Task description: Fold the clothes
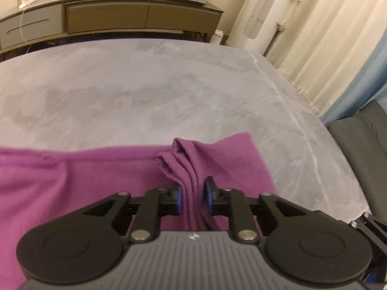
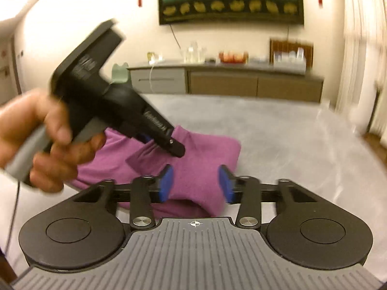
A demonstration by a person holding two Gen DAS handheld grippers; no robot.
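A purple garment (image 1: 72, 181) lies flat on the grey marble table (image 1: 169, 84), near its front edge. In the left wrist view a bunched fold of it (image 1: 191, 169) runs up between the blue pads of my left gripper (image 1: 193, 198), which is shut on it. The right wrist view shows the same garment (image 2: 198, 154), with a person's hand (image 2: 48, 145) holding the left gripper (image 2: 159, 146) tilted down and the fold rising to its tip. My right gripper (image 2: 196, 184) hovers over the garment's near edge, its blue pads wide apart and open, pressing on nothing.
A long sideboard (image 1: 108, 17) with dishes and boxes stands behind the table, also the sideboard (image 2: 241, 84) under a dark wall panel (image 2: 229, 0). Cream curtains (image 1: 326, 48) and a white standing appliance (image 1: 261, 24) are at the right. A dark chair (image 1: 358, 140) sits by the table's right edge.
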